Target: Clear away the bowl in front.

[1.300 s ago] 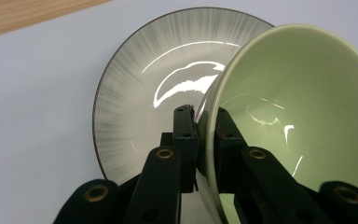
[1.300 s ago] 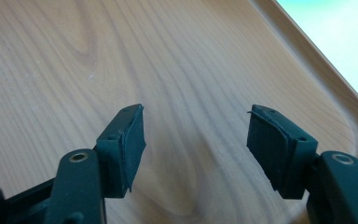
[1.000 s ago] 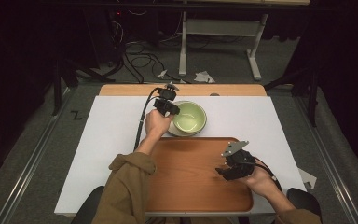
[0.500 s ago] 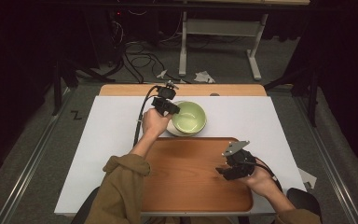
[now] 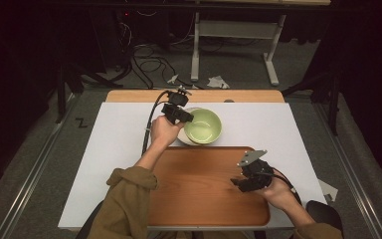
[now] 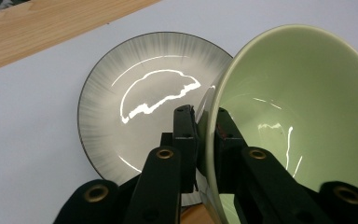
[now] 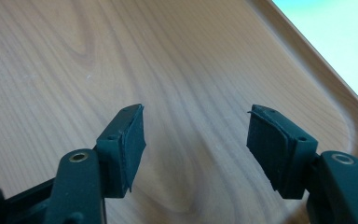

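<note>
A green bowl (image 5: 203, 126) is held tilted above a grey-rimmed plate (image 6: 140, 98) near the back of the white table. My left gripper (image 5: 180, 114) is shut on the bowl's rim (image 6: 206, 119), one jaw inside and one outside. In the left gripper view the plate lies flat on the table, partly hidden by the bowl (image 6: 298, 107). My right gripper (image 5: 243, 180) hovers open over the wooden tray (image 5: 199, 184) at its right side, with nothing between its fingers (image 7: 133, 135).
The tray's raised rim (image 7: 326, 88) curves round at the corner just beyond my right gripper. A strip of bare wood (image 5: 129, 95) runs along the table's far edge. White tabletop (image 5: 109, 149) spreads to the left of the tray.
The bowl in my left gripper has shifted slightly and lifted off the plate. My right gripper has stayed in place.
</note>
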The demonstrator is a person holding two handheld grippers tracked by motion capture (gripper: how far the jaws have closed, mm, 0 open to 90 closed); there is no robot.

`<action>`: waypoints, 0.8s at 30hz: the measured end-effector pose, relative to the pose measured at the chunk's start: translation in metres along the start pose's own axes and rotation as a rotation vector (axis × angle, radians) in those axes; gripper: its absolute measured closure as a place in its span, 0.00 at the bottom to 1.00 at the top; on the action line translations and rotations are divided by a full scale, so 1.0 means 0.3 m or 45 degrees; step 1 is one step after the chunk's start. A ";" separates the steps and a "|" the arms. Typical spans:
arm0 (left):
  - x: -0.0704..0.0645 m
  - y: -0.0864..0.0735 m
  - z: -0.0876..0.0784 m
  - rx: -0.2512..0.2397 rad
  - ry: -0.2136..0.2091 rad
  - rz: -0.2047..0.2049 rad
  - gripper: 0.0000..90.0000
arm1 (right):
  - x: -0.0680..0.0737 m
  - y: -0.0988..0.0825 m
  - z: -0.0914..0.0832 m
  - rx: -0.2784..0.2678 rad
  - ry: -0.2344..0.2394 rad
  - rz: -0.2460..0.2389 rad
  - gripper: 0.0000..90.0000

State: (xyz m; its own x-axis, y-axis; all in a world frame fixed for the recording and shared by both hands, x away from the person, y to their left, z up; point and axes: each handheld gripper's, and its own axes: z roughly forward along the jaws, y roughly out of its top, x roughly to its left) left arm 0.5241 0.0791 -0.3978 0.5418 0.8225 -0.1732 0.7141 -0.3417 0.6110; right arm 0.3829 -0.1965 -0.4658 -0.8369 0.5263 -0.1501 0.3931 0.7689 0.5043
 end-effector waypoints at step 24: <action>-0.069 -0.007 -0.065 -0.024 -0.077 0.068 0.92 | 0.000 0.000 0.001 0.001 0.001 -0.006 0.41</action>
State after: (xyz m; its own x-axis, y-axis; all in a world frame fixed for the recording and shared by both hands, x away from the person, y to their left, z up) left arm 0.5028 0.0717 -0.3807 0.6053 0.7741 -0.1856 0.6749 -0.3754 0.6352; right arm 0.3829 -0.1965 -0.4661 -0.8390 0.5226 -0.1515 0.3896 0.7714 0.5031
